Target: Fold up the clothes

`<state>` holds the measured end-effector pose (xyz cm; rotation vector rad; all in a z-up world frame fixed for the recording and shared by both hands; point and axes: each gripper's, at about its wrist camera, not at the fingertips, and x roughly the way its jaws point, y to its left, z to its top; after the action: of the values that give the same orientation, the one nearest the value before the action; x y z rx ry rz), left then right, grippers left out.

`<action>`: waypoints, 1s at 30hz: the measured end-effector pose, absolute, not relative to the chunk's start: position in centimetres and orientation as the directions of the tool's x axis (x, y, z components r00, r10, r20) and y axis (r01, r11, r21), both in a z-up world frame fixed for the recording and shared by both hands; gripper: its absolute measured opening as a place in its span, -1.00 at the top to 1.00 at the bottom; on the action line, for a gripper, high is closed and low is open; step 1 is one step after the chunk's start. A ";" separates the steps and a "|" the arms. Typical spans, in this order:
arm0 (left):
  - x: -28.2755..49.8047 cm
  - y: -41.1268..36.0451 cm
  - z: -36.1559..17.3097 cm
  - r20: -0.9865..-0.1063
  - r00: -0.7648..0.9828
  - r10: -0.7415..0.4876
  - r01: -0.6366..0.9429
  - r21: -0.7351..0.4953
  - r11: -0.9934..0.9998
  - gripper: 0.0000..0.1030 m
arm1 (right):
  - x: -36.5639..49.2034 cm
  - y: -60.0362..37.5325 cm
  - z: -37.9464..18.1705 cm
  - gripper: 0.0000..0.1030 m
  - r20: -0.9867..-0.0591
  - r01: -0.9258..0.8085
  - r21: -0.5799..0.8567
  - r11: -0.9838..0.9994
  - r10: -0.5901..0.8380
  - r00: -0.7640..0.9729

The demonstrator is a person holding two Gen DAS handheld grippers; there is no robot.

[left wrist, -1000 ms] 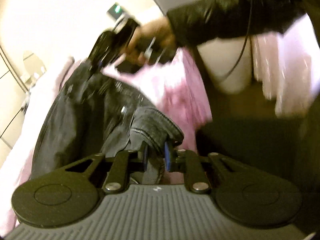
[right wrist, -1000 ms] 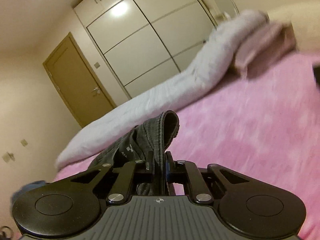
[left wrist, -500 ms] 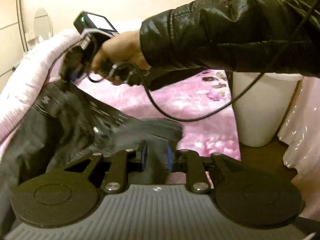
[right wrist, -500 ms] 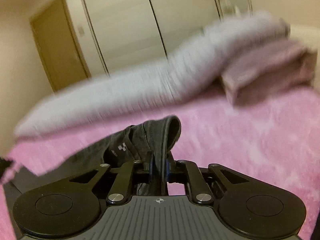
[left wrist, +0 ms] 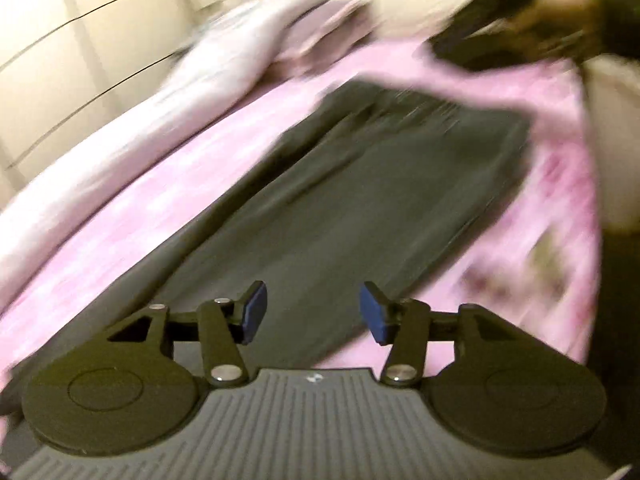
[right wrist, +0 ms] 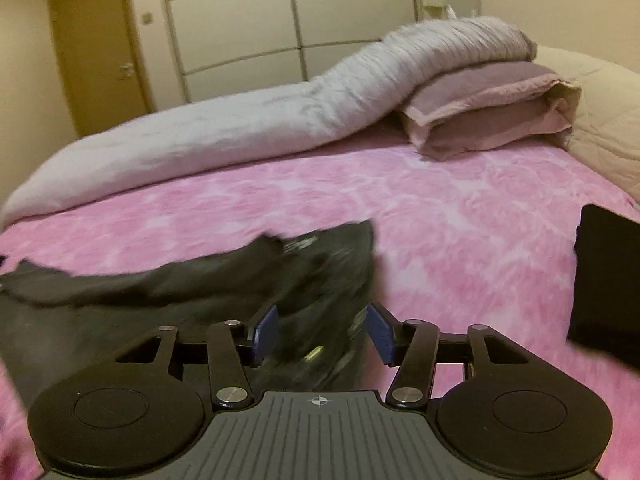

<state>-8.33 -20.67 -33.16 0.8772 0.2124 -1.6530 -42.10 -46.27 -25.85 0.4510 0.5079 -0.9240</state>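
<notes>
left wrist view: the dark grey denim trousers (left wrist: 360, 200) lie spread lengthwise on the pink patterned bedspread (left wrist: 168, 208), legs side by side, no fold across them visible (the frame is motion-blurred). the left gripper (left wrist: 312, 314) hovers over the near end, blue pads wide apart, holding nothing. right wrist view: the right gripper (right wrist: 322, 330), also spread wide and empty, sits low above the trousers' rumpled waistband end; a folded black garment (right wrist: 604, 284) lies apart at right, so judged partly done.

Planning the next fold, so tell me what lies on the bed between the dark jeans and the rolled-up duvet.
Only bare pink bedspread between the jeans and the duvet, seen in the right wrist view.
</notes>
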 end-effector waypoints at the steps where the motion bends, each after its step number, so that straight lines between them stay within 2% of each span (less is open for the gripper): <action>1: -6.3 -19.4 -33.4 -0.642 0.050 -0.765 0.899 0.363 -0.246 0.08 | -41.7 -44.5 -25.8 -0.09 -0.586 0.824 0.152 0.546 -0.621 0.520; 5: 0.7 -15.2 -34.3 -0.611 0.274 -0.743 0.823 0.549 -0.148 0.08 | -38.9 -37.9 -26.8 -0.10 -0.584 0.765 0.118 0.633 -0.580 0.569; 11: 9.7 -13.3 -38.3 -0.519 0.475 -0.711 0.582 0.791 -0.189 0.07 | -33.6 -31.2 -29.7 -0.10 -0.624 0.675 -0.042 0.736 -0.547 0.558; 13: 12.4 -13.5 -39.6 -0.497 0.509 -0.703 0.526 0.826 -0.203 0.05 | -31.9 -29.6 -31.0 -0.10 -0.642 0.631 -0.141 0.762 -0.556 0.528; 16: 16.9 -14.1 -41.7 -0.509 0.530 -0.678 0.470 0.842 -0.265 0.05 | -30.4 -28.4 -32.9 -0.10 -0.664 0.580 -0.247 0.776 -0.571 0.482; 20: 20.3 -14.7 -42.5 -0.505 0.490 -0.711 0.432 0.849 -0.305 0.08 | -28.8 -27.2 -35.4 -0.10 -0.686 0.503 -0.370 0.781 -0.595 0.420; 25: 22.4 -17.1 -43.7 -0.470 0.484 -0.738 0.348 0.877 -0.330 0.10 | -28.0 -25.9 -38.3 -0.10 -0.664 0.405 -0.510 0.759 -0.646 0.376; 28: 22.8 -18.0 -44.2 -0.451 0.504 -0.737 0.312 0.890 -0.332 0.22 | -27.8 -24.9 -39.7 -0.10 -0.635 0.312 -0.610 0.729 -0.685 0.358; 30: 22.8 -18.2 -44.7 -0.445 0.524 -0.726 0.272 0.896 -0.352 0.53 | -28.0 -24.1 -40.1 -0.10 -0.608 0.241 -0.679 0.694 -0.715 0.345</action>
<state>22.82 -18.18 -44.74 1.6190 -0.3943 -1.0876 -27.97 -24.12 -40.12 -0.5284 1.0449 -0.6587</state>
